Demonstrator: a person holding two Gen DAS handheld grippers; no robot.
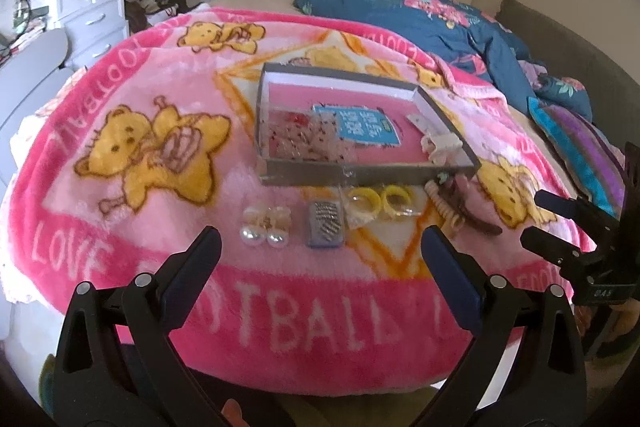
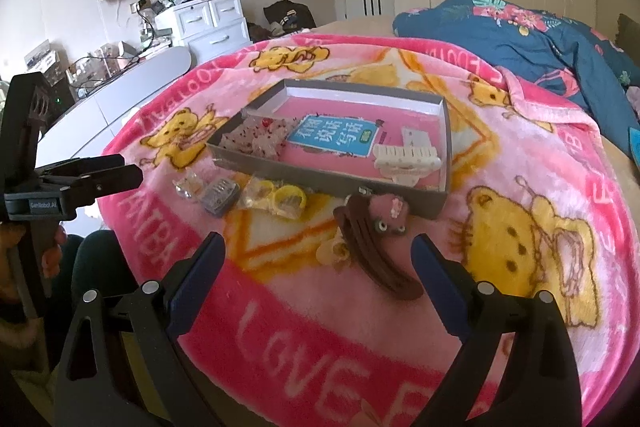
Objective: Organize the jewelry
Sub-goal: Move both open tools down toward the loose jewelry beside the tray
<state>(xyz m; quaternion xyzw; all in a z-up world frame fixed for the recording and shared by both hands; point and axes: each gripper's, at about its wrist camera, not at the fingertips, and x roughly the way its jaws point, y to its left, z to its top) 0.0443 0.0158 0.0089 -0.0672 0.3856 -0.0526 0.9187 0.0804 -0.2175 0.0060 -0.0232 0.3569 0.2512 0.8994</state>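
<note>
Both jaws are being held wide, nothing gripped: left gripper [image 1: 320,247], right gripper [image 2: 318,253]. Brown clip [image 2: 376,247] is being framed at 12 o'clock, grey tray [image 2: 320,175] beyond.

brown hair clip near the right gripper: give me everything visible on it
The brown hair clip is long, curved and dark, looks like glossy plastic, with ridges along its length. It lies flat on the pink blanket outside the grey box, its far end close to the box's front wall. A pink fabric piece with small beads sits at that end, a pale yellow item against its left side. Nothing grips it.
</note>
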